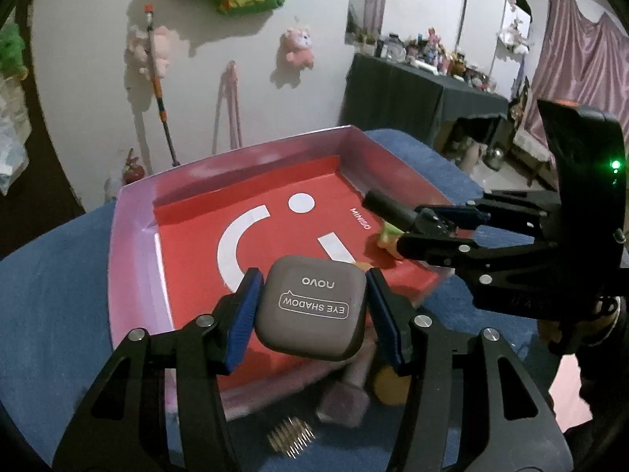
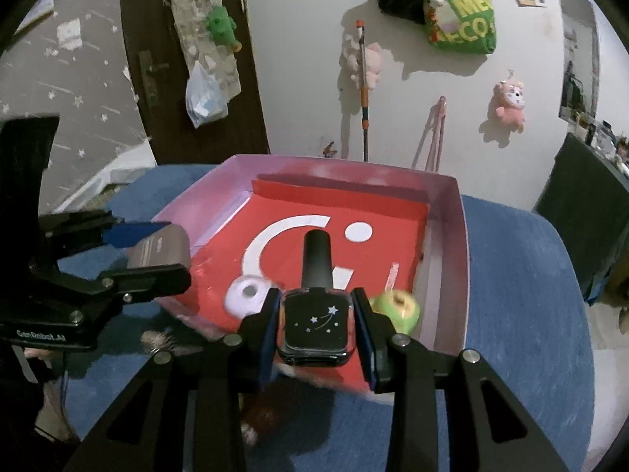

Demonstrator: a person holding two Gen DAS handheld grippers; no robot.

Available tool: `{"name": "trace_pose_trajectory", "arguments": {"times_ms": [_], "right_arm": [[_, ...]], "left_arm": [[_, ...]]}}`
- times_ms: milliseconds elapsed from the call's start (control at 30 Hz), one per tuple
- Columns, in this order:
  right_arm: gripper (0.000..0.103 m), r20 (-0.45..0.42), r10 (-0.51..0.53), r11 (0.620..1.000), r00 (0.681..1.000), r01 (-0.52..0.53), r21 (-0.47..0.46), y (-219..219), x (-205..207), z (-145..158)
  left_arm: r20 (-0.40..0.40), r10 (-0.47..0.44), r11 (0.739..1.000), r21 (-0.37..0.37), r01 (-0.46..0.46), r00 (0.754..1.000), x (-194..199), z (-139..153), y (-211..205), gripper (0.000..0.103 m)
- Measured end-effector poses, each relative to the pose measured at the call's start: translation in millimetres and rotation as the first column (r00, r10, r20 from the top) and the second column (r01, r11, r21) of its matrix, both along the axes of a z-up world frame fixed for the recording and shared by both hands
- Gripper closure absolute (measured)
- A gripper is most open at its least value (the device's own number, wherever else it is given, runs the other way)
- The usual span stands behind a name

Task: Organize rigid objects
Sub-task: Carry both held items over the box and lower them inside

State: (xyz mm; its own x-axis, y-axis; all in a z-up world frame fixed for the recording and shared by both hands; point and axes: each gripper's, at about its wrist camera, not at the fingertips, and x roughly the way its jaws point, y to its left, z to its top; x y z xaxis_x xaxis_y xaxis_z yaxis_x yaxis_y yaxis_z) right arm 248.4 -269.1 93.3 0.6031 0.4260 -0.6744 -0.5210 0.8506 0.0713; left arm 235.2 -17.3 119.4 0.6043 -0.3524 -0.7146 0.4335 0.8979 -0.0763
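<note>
A grey square eye shadow case [image 1: 310, 310] hangs over the near edge of the tray, with my left gripper [image 1: 312, 283] shut on its two sides. The tray [image 1: 133, 236] has pink walls and a red floor with a white smiley print. In the right wrist view, my right gripper [image 2: 314, 299] is shut on a black nail polish bottle [image 2: 314, 318] with star marks and a tall black cap, held above the tray [image 2: 452, 236]. Each gripper shows in the other's view: the right gripper [image 1: 412, 228] at right, the left gripper [image 2: 157, 253] with the case [image 2: 161, 251] at left.
Inside the tray lie a white ring-shaped roll [image 2: 247, 295] and a green round item [image 2: 395, 306]. On the blue cloth [image 1: 59, 295] near the tray's front are a pink block [image 1: 346, 397], a yellow round piece [image 1: 389, 385] and a gold toothed clip [image 1: 291, 436]. A wall stands behind.
</note>
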Motion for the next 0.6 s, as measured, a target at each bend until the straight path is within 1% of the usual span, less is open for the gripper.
{"name": "trace_pose_trajectory", "arguments": {"times_ms": [233,333,400,600], "right_arm": [[0.065,-0.075,0.031,0.997,0.997,-0.036,-0.065,15.8,52.3,-16.4],[0.065,-0.098,0.045,0.993,0.994,-0.055,-0.103,21.9,66.7,-25.5],[0.065,-0.128,0.058,0.991,0.99,-0.072,-0.11,24.4,76.5,-31.4],[0.065,-0.174,0.078,0.982,0.982,-0.106,-0.158,34.6,90.4,-45.4]], "left_arm": [[-0.116,-0.016,1.0,0.02,0.018,0.993,53.1,-26.5,-0.8,0.052],[-0.136,-0.036,0.999,0.035,0.041,0.99,67.7,-34.9,-3.6,0.052],[-0.148,-0.04,0.998,0.046,0.047,0.988,74.4,-38.3,-5.8,0.052],[-0.185,-0.055,0.993,0.095,0.073,0.981,90.3,-51.8,-11.9,0.052]]}}
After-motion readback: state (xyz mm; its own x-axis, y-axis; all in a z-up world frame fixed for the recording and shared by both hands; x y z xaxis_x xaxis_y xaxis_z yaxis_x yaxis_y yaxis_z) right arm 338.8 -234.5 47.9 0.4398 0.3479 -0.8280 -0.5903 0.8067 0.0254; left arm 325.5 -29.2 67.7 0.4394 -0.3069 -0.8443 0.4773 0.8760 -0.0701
